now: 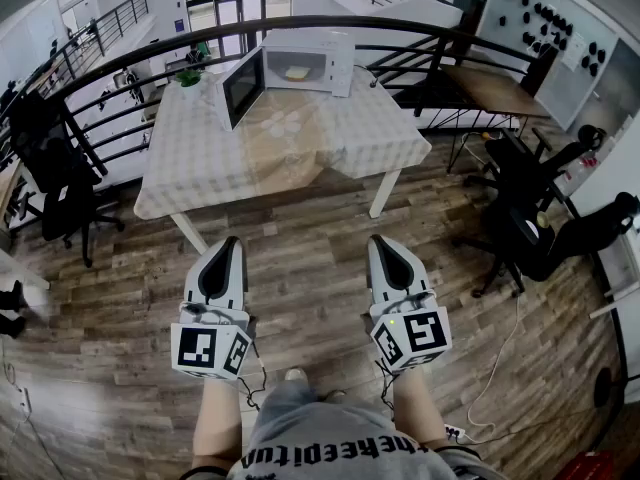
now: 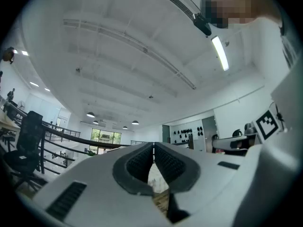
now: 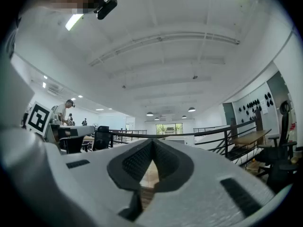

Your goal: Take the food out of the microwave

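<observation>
Head view: left tool [image 1: 231, 241], right tool [image 1: 379, 240] clenched, empty; table [image 1: 200, 158], open microwave [image 1: 312, 63], chairs [image 1: 55, 173] ahead

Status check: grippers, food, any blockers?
Left gripper and right gripper shut, empty, held short of the table. Food inside microwave, door open. No obstruction seen ahead.

The table [image 1: 200, 168] stands ahead of the left gripper [image 1: 230, 243] and the right gripper [image 1: 380, 243], well apart from both. The microwave [image 1: 335, 63] sits at the table's far edge with food [image 1: 297, 72] inside. A chair [image 1: 525, 223] stands right of the right gripper.
</observation>
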The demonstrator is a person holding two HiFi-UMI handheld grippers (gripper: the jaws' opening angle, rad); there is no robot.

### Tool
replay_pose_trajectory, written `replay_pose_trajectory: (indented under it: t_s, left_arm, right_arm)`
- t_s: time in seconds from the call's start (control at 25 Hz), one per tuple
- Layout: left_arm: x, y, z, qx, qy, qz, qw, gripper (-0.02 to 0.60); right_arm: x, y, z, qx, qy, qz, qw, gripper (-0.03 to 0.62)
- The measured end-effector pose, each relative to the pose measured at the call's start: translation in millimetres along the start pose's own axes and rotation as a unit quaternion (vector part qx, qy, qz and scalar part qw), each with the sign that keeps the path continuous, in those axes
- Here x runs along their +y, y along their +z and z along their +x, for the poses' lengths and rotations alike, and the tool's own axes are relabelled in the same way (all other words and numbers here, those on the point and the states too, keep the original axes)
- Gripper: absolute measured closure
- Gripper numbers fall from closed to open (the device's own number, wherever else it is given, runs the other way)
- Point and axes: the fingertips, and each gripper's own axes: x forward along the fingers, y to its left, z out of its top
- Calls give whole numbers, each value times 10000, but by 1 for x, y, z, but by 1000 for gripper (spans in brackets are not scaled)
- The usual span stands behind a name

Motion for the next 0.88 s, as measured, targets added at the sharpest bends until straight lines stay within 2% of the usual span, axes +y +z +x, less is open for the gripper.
replay_pose_trajectory:
  t_s: [0.68,0.88]
  left_arm:
    - [23,-1,15,-105,-123,-3,9999,569]
    - [39,-1,21,-172,-173,124,9996,569]
  right_arm:
    - [5,-2,24,-31,-134,-43,9999,589]
    - [12,1,37,-224,-208,-40,9995,589]
